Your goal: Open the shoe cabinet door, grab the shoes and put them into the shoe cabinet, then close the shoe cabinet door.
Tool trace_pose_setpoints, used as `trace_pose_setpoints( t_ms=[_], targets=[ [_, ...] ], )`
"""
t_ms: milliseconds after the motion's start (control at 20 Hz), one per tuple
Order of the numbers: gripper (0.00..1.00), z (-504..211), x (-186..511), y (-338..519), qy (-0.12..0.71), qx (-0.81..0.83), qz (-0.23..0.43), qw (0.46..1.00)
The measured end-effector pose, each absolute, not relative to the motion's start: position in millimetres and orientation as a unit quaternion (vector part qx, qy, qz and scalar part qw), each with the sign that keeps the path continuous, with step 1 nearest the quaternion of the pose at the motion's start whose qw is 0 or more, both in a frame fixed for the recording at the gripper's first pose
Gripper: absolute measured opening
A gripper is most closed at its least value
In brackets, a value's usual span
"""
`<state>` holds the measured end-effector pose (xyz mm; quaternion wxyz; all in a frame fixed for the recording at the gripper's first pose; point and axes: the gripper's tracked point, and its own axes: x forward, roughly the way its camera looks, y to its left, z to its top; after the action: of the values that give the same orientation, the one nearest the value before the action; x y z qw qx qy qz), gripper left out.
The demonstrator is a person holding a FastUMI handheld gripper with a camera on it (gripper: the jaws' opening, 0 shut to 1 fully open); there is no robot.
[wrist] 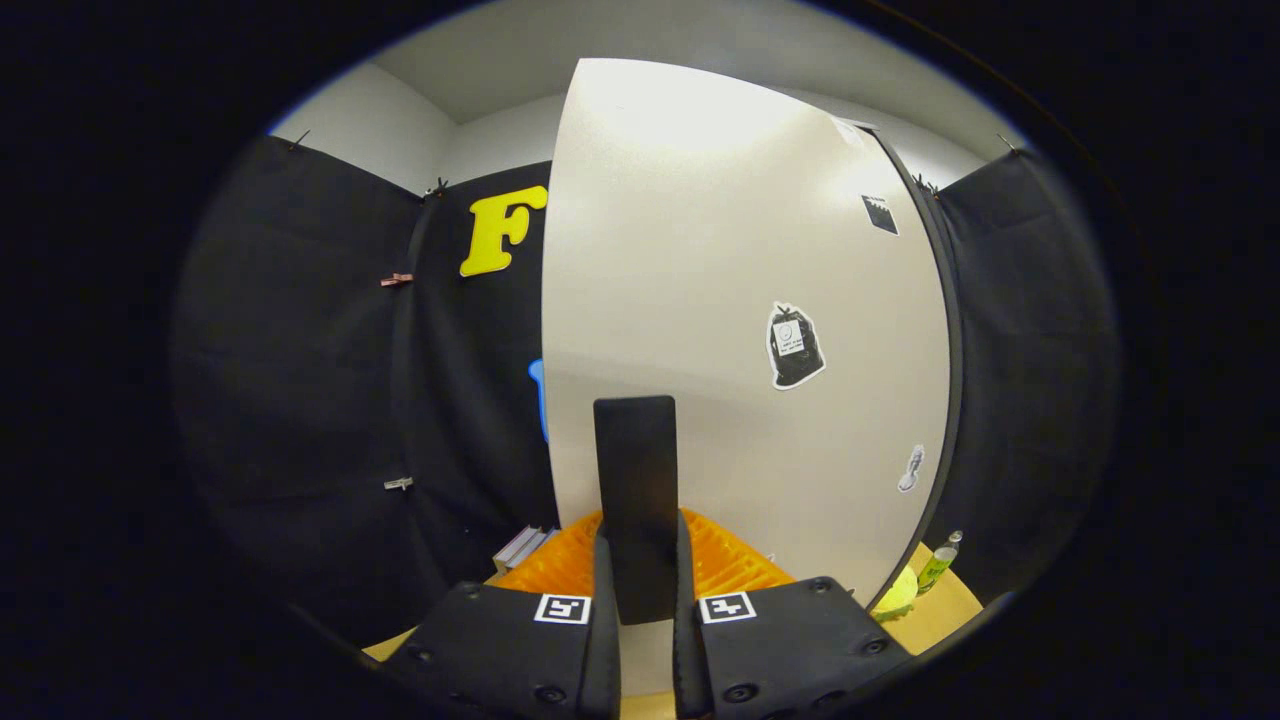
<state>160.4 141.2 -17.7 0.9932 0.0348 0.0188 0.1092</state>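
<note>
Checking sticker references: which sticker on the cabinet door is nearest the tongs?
The small pale sticker low on the door, below the black bag-shaped one; the tongs grip the handle.

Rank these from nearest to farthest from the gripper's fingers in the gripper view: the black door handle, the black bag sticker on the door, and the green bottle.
1. Black handle: clamped between the gripper fingers.
2. Bag sticker: on the white cabinet door, beyond the fingers, to their right.
3. Green bottle: past the door's right edge, on the wooden surface.
</note>
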Motion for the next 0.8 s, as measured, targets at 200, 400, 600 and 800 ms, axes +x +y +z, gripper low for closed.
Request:
trace_pose_setpoints(
  t_ms=[200, 400, 600, 800],
  targets=[
    [0.24, -14, 131, 116, 0.02, 0.045, 0.121, 0.991],
    [0.24, -11, 111, 87, 0.024, 0.046, 0.112, 0.992],
    [0.24, -9, 89, 55, 0.022, 0.045, 0.094, 0.994],
    [0.24, -7, 75, 24, 0.025, 0.049, 0.085, 0.995]
  ],
)
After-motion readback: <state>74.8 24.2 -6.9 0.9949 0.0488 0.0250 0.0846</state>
